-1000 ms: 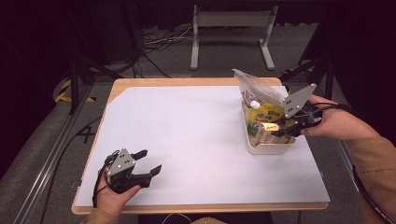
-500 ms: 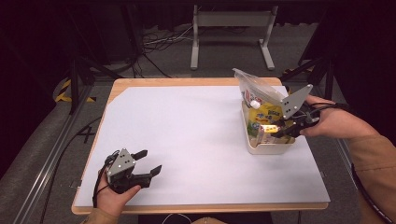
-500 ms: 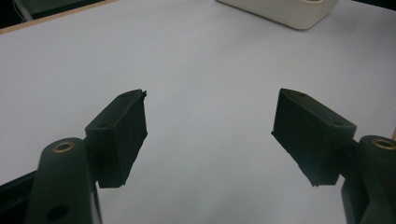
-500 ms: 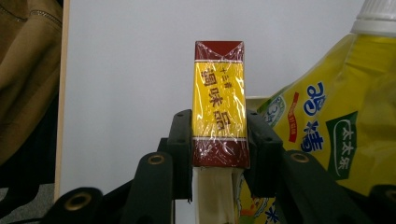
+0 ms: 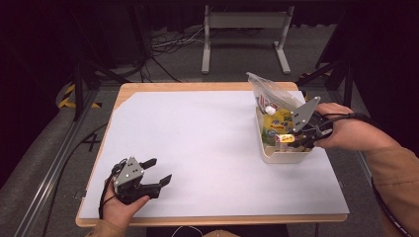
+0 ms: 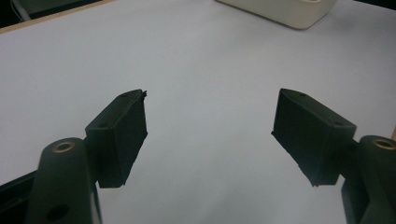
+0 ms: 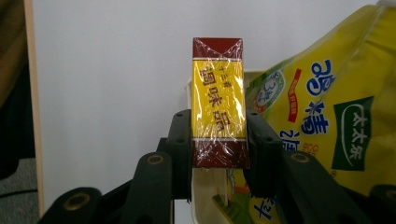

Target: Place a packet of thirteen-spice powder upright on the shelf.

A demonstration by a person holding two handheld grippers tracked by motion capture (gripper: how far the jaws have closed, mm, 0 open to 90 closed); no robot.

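My right gripper (image 7: 218, 144) is shut on a small yellow and dark red box (image 7: 218, 100) wrapped in clear film, held over the near end of a cream bin (image 5: 282, 154) at the table's right side. In the high view that gripper (image 5: 295, 139) and the box (image 5: 285, 138) sit just above the bin's contents. A yellow printed pouch (image 7: 327, 107) lies in the bin beside the box, and a clear bag (image 5: 273, 95) leans out of its far end. My left gripper (image 5: 155, 173) rests near the front left of the table, its jaws (image 6: 210, 135) open with nothing between them.
A white sheet (image 5: 197, 143) covers the wooden table top. The cream bin's corner (image 6: 289, 11) lies far ahead of the left jaws. Beyond the table stand a metal stand (image 5: 244, 34) and cables on a dark floor.
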